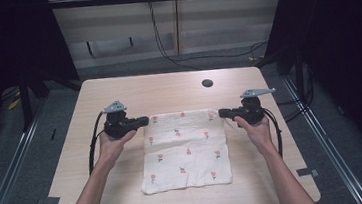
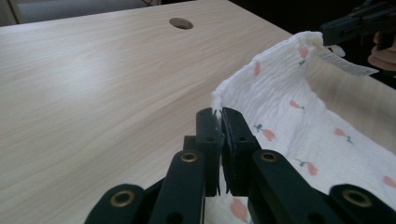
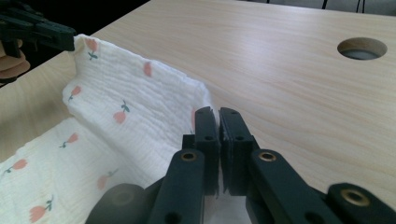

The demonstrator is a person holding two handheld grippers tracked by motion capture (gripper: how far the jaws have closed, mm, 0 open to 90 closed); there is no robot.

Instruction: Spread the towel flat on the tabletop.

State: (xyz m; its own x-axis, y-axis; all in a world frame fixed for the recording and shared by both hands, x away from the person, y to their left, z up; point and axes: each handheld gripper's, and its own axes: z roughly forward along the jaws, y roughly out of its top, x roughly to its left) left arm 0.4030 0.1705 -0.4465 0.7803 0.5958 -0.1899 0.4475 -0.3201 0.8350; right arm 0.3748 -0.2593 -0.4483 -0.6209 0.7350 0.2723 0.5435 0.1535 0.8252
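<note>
**pixelmoth:** ok so what's going on with the cloth [image 1: 185,149]? White, little pink flower print, lying on the wooden counter [image 1: 127,192], near edge flat toward the person.

**gearhead_22:** yep, and the far edge is picked up at both corners. Left gripper [image 1: 141,121] has its jaws pressed together on the far left corner; in the left gripper view you can see the white hem sticking up out of the left gripper [image 2: 220,122]. Right gripper [image 1: 223,112] is doing the same on the far right corner, jaws clamped with cloth [image 3: 140,112] squeezed in between.

**pixelmoth:** so the far strip is lifted off the counter?

**gearhead_22:** looks like it. In both gripper views that edge stands up like a low wall between the two grippers. From the high view it's hard to say how far it's off the surface, pretty flat angle. There's also a round hole [image 1: 207,83] in the counter just beyond the cloth.
</note>
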